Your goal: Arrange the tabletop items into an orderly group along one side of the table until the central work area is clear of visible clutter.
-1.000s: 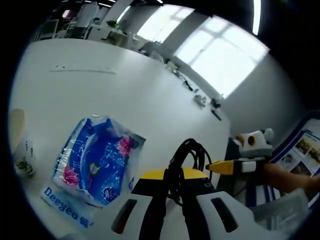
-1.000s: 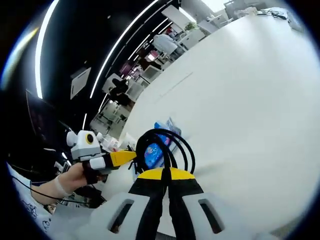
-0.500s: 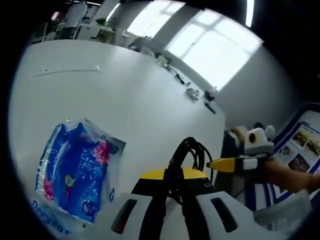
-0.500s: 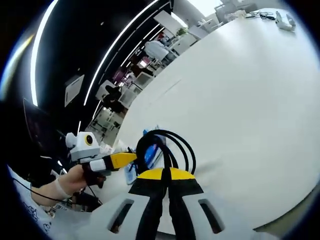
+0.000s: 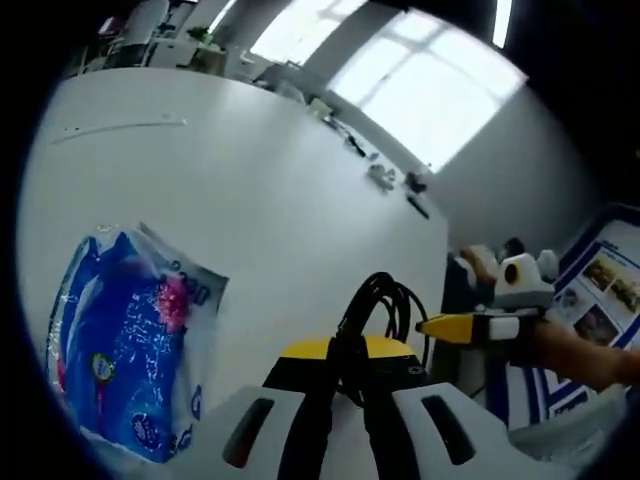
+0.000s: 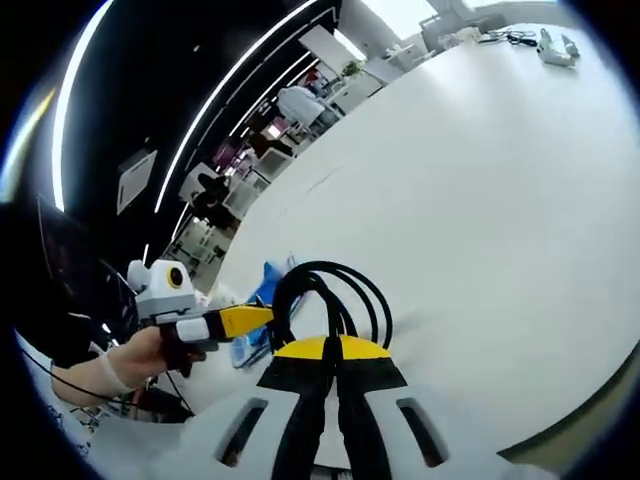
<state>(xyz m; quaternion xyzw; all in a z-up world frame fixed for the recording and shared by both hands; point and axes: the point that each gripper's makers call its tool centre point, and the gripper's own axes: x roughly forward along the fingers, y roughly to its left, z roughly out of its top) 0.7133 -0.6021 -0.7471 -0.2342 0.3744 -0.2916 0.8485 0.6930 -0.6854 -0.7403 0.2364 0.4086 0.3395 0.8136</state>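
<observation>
A blue flowered tissue pack (image 5: 125, 360) lies flat on the white table (image 5: 280, 200), to the left of my left gripper (image 5: 345, 350). That gripper's yellow-tipped jaws stand together, shut, with a black cable loop (image 5: 380, 310) arching over the tips. My right gripper (image 5: 435, 328) comes in from the right, held by a hand off the table's edge. In the right gripper view, my right gripper (image 6: 333, 348) is shut too, under a like cable loop (image 6: 330, 295). My left gripper (image 6: 250, 320) shows on the left, and a corner of the blue pack (image 6: 262, 300) lies behind it.
Small dark and white items (image 5: 390, 182) lie along the table's far edge by the windows, the same cluster (image 6: 550, 45) in the right gripper view. A thin strip (image 5: 115, 130) lies on the far left. Posters (image 5: 595, 300) stand beyond the right edge.
The left gripper's camera has swung, so the blue pack sits lower and further left in its view and the cup has left it. The right view shifted slightly. Both jaws stayed shut.
</observation>
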